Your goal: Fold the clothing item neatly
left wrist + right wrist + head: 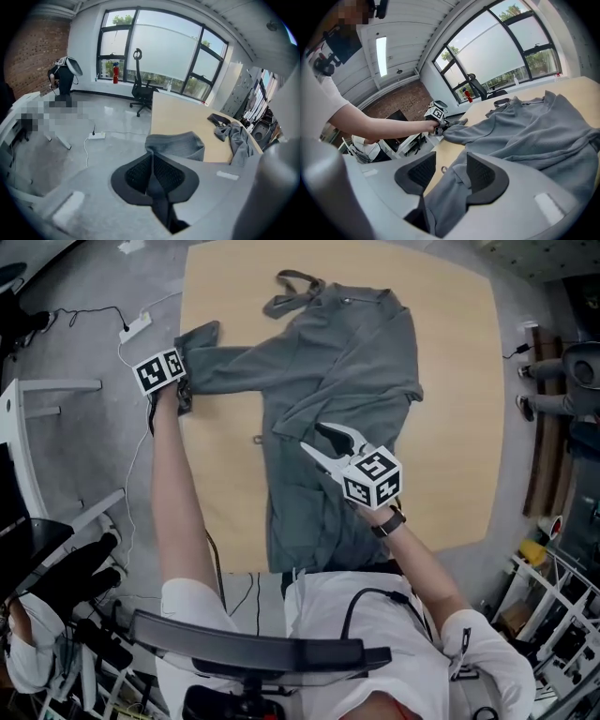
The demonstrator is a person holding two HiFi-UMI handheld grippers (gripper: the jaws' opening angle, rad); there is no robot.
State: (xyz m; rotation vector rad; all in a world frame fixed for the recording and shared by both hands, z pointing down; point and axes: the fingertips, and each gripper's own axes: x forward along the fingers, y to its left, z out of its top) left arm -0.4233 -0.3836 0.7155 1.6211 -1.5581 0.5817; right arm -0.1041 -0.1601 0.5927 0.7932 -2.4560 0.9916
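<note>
Left claw (pixel 185 393) pinching sleeve (pixel 234 362), arm outstretched, right claw (pixel 311 436) open above garment (pixel 366 343)

The clothing item (pixel 347 362) is plain slate grey, the table (pixel 459 381) pale tan, the floor (pixel 84 334) mottled grey. The marker cubes (pixel 159 370) carry black-and-white square patterns. The person's shirt (pixel 328 601) is white, the fire extinguisher (pixel 115 75) red
</note>
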